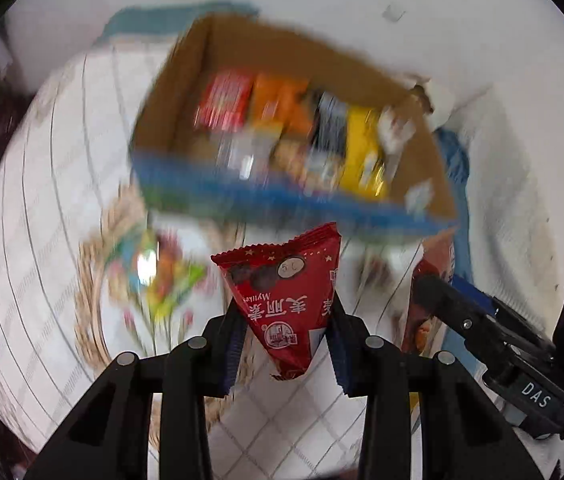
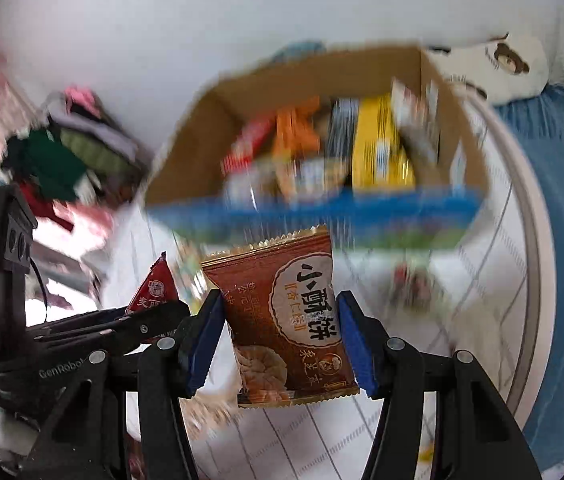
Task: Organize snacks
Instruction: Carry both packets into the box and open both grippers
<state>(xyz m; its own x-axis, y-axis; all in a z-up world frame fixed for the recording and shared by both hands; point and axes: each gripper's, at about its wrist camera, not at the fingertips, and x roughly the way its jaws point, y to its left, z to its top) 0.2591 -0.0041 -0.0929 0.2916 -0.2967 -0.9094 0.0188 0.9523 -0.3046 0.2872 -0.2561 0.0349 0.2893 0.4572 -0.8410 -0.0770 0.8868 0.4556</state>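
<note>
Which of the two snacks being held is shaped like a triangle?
The red packet in the left gripper. It tapers to a point, while the brown cookie packet in the right gripper is rectangular.

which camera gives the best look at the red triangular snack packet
The left wrist view. There the red triangular packet sits centred and sharp, clamped in the left tool, print readable. The right wrist view shows only its corner, poking above that tool at the left.
</note>
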